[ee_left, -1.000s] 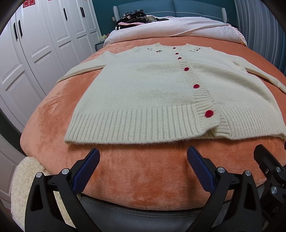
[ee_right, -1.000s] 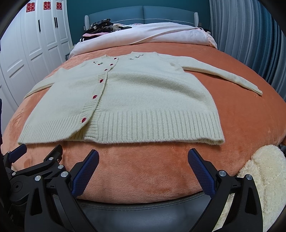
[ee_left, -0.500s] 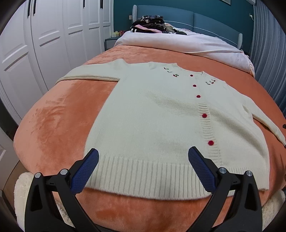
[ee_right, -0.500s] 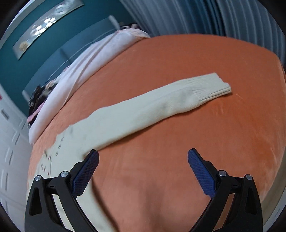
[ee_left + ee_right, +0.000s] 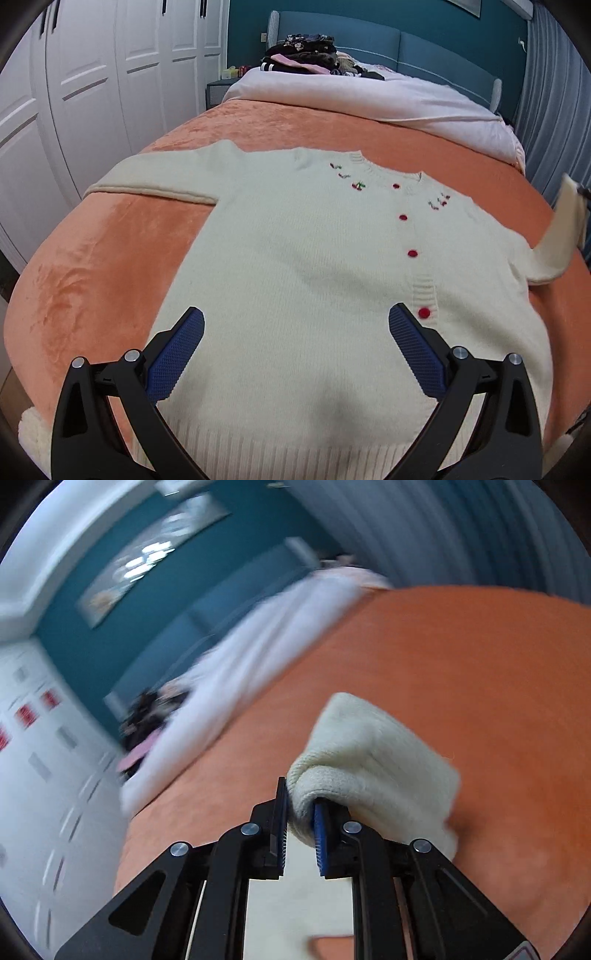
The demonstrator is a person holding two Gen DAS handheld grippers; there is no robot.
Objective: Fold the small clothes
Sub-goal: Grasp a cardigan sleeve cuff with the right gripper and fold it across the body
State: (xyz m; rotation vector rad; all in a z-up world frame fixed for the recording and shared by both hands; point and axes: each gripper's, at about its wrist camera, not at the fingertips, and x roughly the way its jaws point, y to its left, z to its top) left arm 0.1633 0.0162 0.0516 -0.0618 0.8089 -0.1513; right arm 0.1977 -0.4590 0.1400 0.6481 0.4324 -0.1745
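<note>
A cream knitted cardigan with red buttons and cherry embroidery lies flat on the orange blanket. My left gripper is open and empty, hovering above the cardigan's lower body. My right gripper is shut on the cuff of the cardigan's right sleeve and holds it lifted above the blanket. In the left wrist view that sleeve rises off the bed at the right edge. The other sleeve lies flat toward the far left.
A white duvet and a pile of dark clothes lie at the head of the bed, before a teal headboard. White wardrobes stand along the left. A fluffy cream rug shows below the bed's near corner.
My right gripper has shut on the right sleeve's cuff and lifted it off the blanket. My left gripper has moved forward over the cardigan's body and stays open.
</note>
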